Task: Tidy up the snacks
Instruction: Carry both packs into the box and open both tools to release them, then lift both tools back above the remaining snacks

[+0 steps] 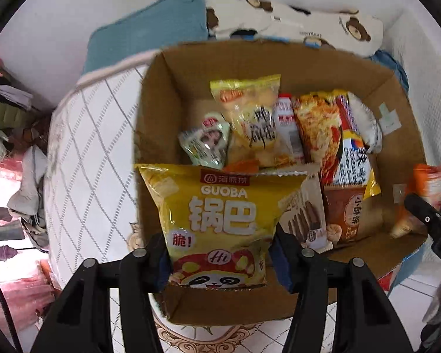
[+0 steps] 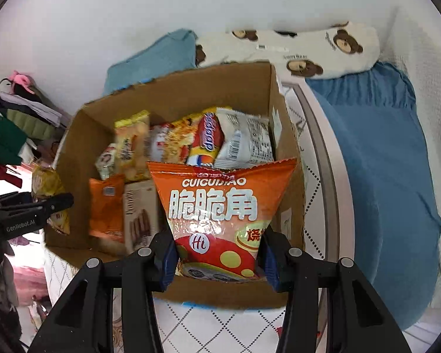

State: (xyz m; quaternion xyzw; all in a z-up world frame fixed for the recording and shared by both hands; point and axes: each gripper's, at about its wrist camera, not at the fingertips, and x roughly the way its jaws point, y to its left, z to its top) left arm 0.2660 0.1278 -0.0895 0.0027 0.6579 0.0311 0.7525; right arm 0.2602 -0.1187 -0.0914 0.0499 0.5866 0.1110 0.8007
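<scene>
One box (image 1: pixel 173 88) holds about nine snack packs. Above its near edge, the left gripper (image 1: pixel 220 260) pinches one yellow bag (image 1: pixel 220 220); the right gripper (image 2: pixel 219 260) pinches one orange bag (image 2: pixel 217 211) over the box's right side.

Quilted white mattress (image 1: pixel 82 158), cardboard box (image 1: pixel 167 94), blue blanket (image 2: pixel 376 176), bear-print pillow (image 2: pixel 317 50)

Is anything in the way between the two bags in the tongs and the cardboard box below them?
Nothing visible blocks either. The yellow Guoba bag and the orange Cuicuijiao bag hang over the cardboard box. Packed snacks fill its far half, with a brown biscuit pack nearer.
</scene>
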